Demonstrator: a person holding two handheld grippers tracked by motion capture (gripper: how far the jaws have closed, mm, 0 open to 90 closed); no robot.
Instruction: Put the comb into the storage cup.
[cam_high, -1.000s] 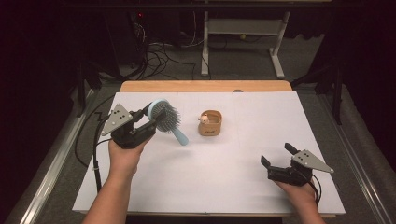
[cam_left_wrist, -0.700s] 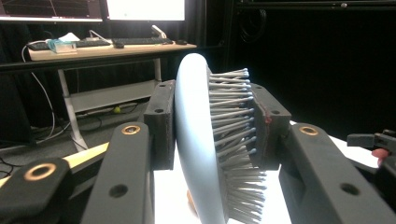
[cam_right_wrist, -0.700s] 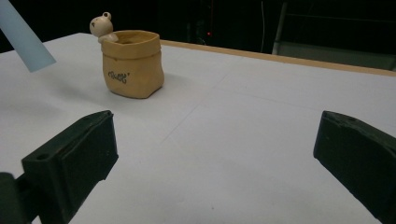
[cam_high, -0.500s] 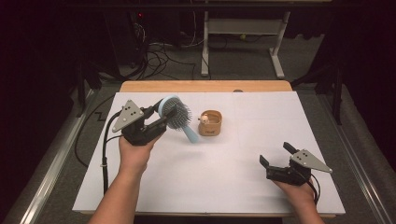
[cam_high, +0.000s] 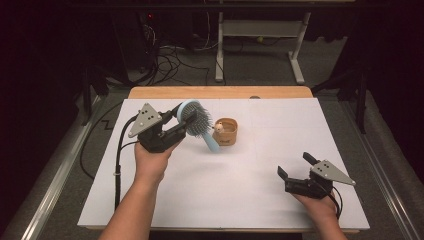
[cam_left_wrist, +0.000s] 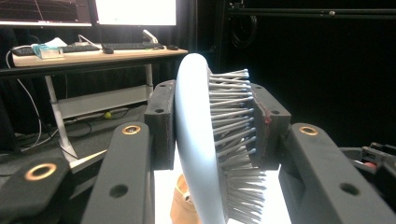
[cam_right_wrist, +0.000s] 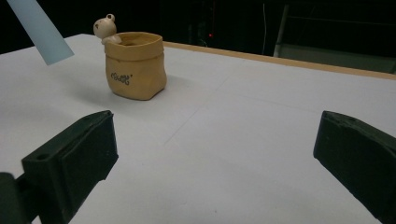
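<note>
Lifted and carried toward the tan pot (cam_high: 226, 131), the left gripper (cam_high: 176, 128) has brought the blue hairbrush (cam_high: 196, 120) along — its jaws clamp the brush head, handle slanting down just beside the pot. Well apart, the right gripper (cam_high: 296, 166) rests on the white table (cam_high: 240, 200) — jaws wide, nothing between them.

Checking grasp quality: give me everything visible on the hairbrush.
The hairbrush is pale blue, smooth like plastic, with an oval head of grey pins and a flat handle. The left gripper is shut on the head, one pad on its back, the other against the pins. It is held off the table, handle slanting down toward the small tan pot; whether handle and pot touch is unclear.
</note>
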